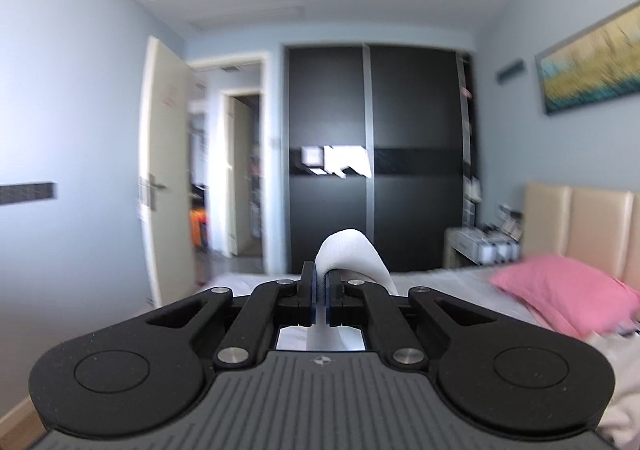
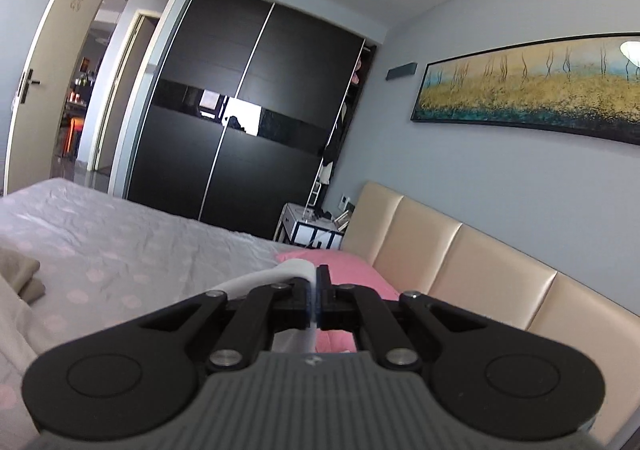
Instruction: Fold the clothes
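Note:
My left gripper [image 1: 320, 278] is shut on a white garment [image 1: 356, 250], whose edge loops up over the fingertips and falls to the right. The cloth also shows below the jaws through the frame opening. My right gripper [image 2: 316, 282] is shut on the same kind of white garment [image 2: 280, 274], which curves away to the left from the fingertips. Both grippers are held above the bed [image 2: 120, 242], which has a pale sheet with pink dots. The rest of the garment hangs below, hidden by the gripper bodies.
A pink pillow [image 1: 560, 290] lies by the beige padded headboard [image 2: 460, 258]. A beige cloth [image 2: 20, 270] sits at the bed's left side. A black sliding wardrobe [image 1: 372, 154], a bedside table [image 2: 308, 226] and an open door [image 1: 164, 170] stand beyond.

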